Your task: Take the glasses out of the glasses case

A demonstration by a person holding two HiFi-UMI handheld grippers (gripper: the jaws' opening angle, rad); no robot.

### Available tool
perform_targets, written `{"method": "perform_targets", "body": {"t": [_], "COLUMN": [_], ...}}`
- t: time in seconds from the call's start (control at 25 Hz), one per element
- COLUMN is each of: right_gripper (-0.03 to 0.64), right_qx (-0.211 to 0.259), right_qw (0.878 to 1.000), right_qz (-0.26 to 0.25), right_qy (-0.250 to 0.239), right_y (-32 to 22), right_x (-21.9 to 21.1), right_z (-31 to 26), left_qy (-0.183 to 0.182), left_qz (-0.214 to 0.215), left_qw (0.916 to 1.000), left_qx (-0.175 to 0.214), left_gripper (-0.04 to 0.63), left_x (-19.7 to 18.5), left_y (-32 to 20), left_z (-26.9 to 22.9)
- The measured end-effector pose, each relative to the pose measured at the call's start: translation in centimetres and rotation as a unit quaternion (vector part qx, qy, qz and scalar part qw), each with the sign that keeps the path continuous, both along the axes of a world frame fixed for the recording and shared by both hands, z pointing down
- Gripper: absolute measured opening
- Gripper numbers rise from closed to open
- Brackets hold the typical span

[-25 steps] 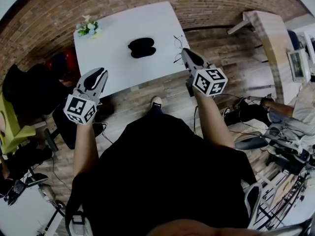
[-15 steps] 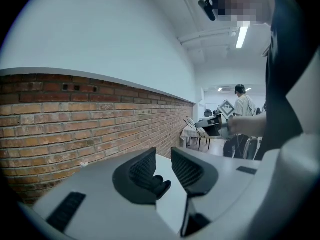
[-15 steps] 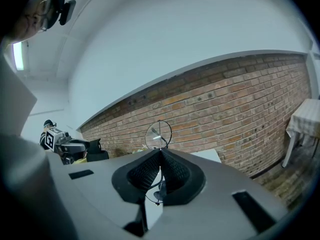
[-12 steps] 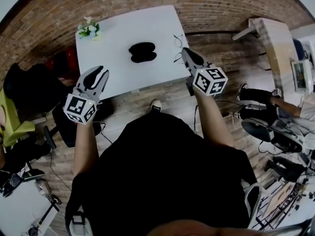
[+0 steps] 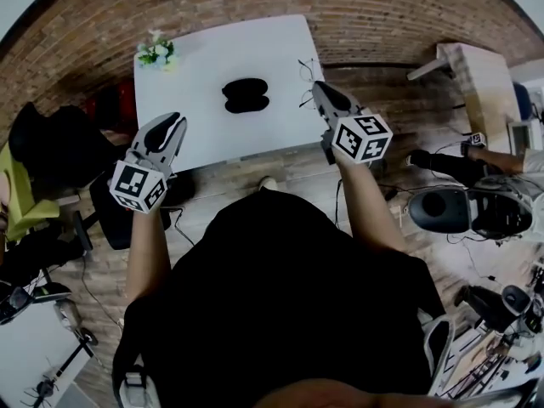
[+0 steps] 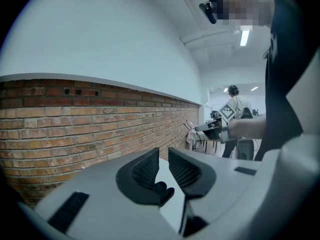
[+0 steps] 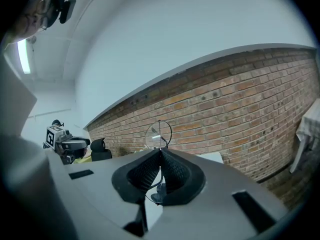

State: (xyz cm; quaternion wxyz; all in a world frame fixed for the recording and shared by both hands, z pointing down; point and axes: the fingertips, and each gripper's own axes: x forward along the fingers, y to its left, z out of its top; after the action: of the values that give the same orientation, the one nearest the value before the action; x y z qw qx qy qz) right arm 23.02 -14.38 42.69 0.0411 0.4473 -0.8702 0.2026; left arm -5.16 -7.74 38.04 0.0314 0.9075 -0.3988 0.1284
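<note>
Though their thin wire frame barely shows from the head view, the one pair of glasses (image 5: 305, 82) hangs at the counter's (image 5: 195, 117) right edge. The right gripper (image 5: 317, 89) has its jaws clamped together on the frame, and only one round lens rises clear above them. The single black glasses case (image 5: 246, 94) lies mid-counter; I cannot tell whether it is open or closed. By the near left corner, the left gripper (image 5: 172, 122) holds its jaws slightly apart on nothing. One flower bunch (image 5: 155, 51) stands at the far left corner.
</note>
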Motion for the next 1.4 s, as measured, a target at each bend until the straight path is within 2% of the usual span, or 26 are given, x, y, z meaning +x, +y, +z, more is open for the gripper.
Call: {"method": "perform_targets", "body": {"t": [0.48, 1.4], "right_gripper": [0.023, 0.023], "right_qx": [0.011, 0.009], "right_qw": [1.000, 1.000], "right_qz": [-0.019, -0.017], "right_qy": [-0.010, -0.017], "right_y": [-0.3, 0.4], "right_x": [0.5, 0.6], "right_z": [-0.9, -1.6], "left_qy": [-0.010, 0.002], "left_qz": [-0.019, -0.038], "left_qw": [0.9997, 0.9991], "left_qx": [0.013, 0.016], "left_gripper": [0.041, 0.026], "left_x": [0.5, -0.5], "left_y": [1.1, 1.3], "left_z": [-1.0, -1.3]}}
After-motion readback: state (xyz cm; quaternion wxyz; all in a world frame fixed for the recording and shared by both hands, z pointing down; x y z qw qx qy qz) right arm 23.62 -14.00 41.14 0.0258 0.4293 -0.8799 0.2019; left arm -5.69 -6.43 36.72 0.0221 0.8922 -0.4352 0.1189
